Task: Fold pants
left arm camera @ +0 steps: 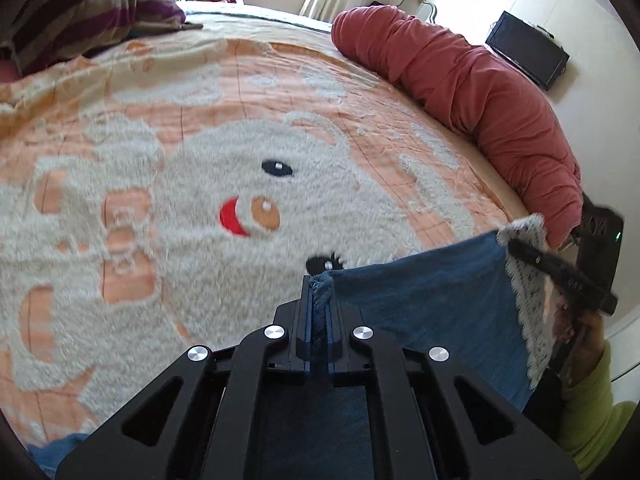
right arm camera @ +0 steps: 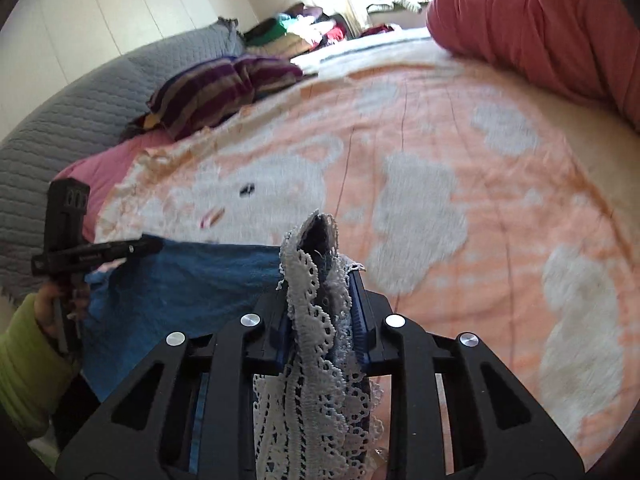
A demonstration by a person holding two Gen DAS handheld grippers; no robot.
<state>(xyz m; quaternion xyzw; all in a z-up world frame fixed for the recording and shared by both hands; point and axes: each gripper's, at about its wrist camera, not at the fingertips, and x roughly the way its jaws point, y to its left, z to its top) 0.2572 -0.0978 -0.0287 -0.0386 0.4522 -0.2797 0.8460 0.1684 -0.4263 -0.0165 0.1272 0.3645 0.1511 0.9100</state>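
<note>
Far off to the left of the left hand-held gripper (left arm camera: 319, 280), a purple striped pillow (left arm camera: 92, 4) lies at the bed's far edge. Straight ahead of it spreads the bed's peach blanket (left arm camera: 280, 92) with a fluffy white bear figure, nothing standing on it. Ahead and to the right, a rolled red quilt (left arm camera: 472, 84) runs along the bed's edge, with a black box (left arm camera: 528, 50) on the floor beyond. The left hand-held gripper is pressed together, pinching a corner of the blue pants (left arm camera: 432, 308); the cloth stretches taut from there to its right. There the right hand-held gripper (right arm camera: 326, 280), held by a hand in a yellow-green sleeve (left arm camera: 592, 412), is nearly closed, pinching the pants' other corner with its white lace trim (right arm camera: 316, 360), which bunches between the fingers and hangs down.
</note>
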